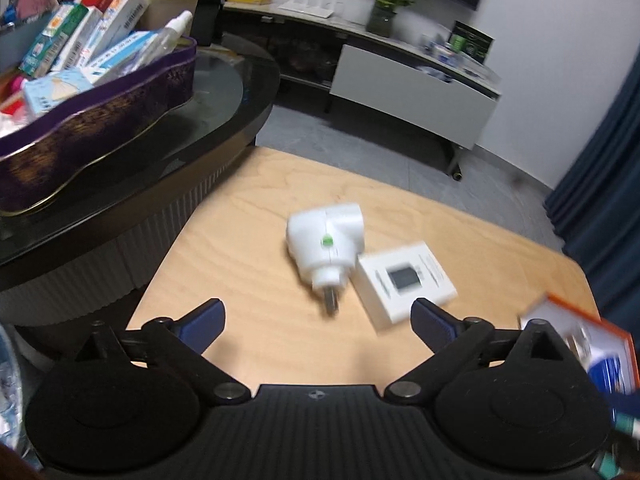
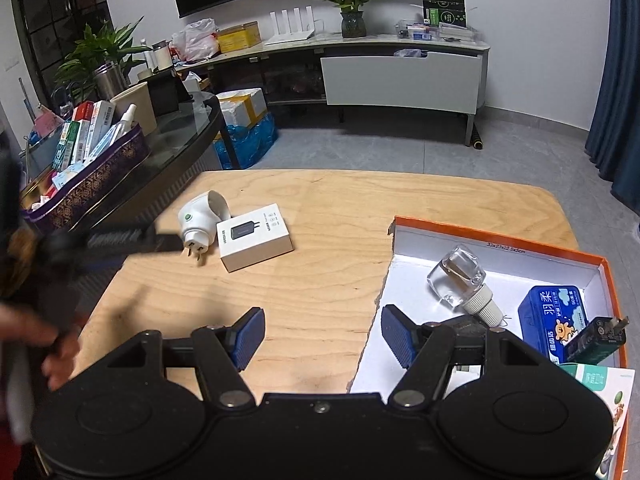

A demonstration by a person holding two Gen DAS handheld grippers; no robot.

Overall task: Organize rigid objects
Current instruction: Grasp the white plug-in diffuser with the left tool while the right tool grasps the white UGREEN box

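A white plug adapter (image 1: 324,240) with a green dot lies on its side on the light wooden table (image 1: 240,240). A white charger box (image 1: 404,284) touches its right side. My left gripper (image 1: 318,318) hovers just in front of the adapter's prongs, open wide, with nothing between the fingers. In the right wrist view the adapter (image 2: 200,216) and the box (image 2: 254,236) lie at the left. My right gripper (image 2: 322,332) is open over bare wood beside an orange-rimmed box (image 2: 496,240). That box holds a clear bottle (image 2: 456,276), a blue tin (image 2: 554,316) and a black charger (image 2: 596,338).
A purple basket (image 1: 100,120) full of cartons stands on a dark glass table (image 1: 224,92) to the left. The left gripper's blurred black frame (image 2: 116,240) and a hand (image 2: 60,348) show at the left. A low TV console (image 2: 400,76) lines the far wall.
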